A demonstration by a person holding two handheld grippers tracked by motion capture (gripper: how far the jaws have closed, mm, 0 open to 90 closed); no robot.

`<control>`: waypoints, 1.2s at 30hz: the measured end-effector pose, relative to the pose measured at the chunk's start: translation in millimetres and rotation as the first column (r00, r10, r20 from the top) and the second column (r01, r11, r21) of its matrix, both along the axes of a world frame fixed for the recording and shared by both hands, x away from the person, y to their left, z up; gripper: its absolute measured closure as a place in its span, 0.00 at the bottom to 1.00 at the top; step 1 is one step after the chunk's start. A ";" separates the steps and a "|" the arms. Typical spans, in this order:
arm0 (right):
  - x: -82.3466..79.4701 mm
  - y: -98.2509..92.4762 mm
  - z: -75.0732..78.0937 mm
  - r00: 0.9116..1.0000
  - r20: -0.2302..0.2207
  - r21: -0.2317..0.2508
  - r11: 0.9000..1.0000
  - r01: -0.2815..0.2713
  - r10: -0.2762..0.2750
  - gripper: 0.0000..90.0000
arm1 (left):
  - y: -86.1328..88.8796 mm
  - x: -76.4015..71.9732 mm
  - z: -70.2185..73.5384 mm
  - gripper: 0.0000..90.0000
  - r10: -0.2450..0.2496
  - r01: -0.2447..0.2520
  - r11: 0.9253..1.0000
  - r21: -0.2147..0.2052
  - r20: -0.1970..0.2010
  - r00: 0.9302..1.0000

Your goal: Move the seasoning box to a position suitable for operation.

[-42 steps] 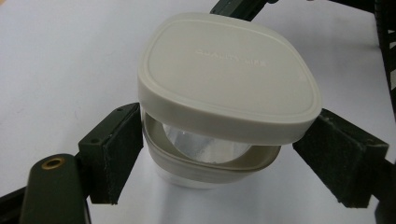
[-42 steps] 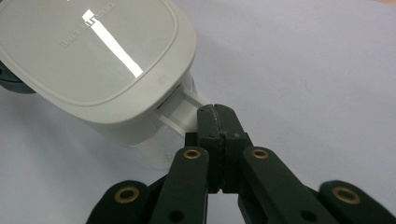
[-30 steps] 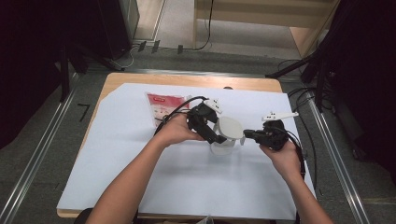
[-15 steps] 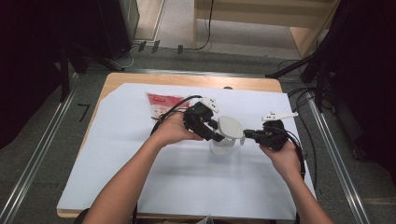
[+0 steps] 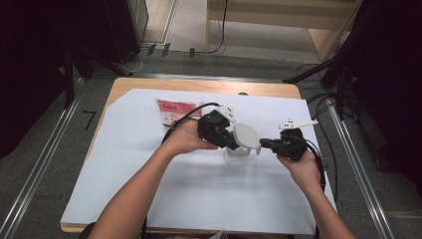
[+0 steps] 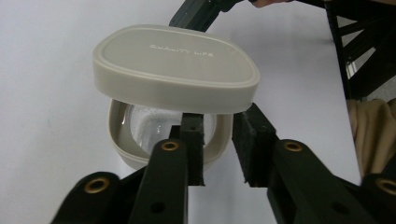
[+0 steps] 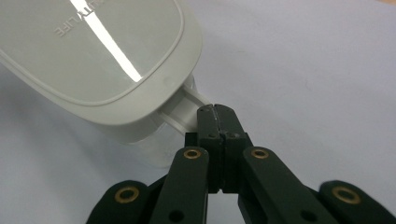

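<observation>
The beige rounded plastic lid [image 6: 175, 67] sits at twelve o'clock of the left gripper [image 6: 219, 154], whose jaws have just been closing under its edge; the right gripper [image 7: 215, 119] is clamped on the lid's tab.

Beige lid [image 6: 175, 67] tilted open over clear container [image 6: 163, 135].

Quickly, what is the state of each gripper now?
Left gripper: jaws just closing around the container rim, not yet pressing.
Right gripper: shut on the lid tab.
</observation>
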State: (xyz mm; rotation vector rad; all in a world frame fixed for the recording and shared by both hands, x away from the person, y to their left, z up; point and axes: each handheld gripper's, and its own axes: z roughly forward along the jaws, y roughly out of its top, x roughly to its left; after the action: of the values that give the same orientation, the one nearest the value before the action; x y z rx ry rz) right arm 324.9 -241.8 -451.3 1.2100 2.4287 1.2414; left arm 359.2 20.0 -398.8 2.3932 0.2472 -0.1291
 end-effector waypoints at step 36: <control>-1.4 -2.5 -2.4 1.000 -0.019 0.036 0.999 0.006 -0.006 1.00 | -43.7 5.9 21.2 1.00 0.036 -0.036 0.999 -0.015 -0.018 0.999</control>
State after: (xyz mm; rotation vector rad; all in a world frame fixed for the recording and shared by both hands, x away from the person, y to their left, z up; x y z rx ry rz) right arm 323.5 -244.3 -453.7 1.2433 2.4246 1.2826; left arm 365.1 -23.7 -377.6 2.3716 0.2964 -0.1345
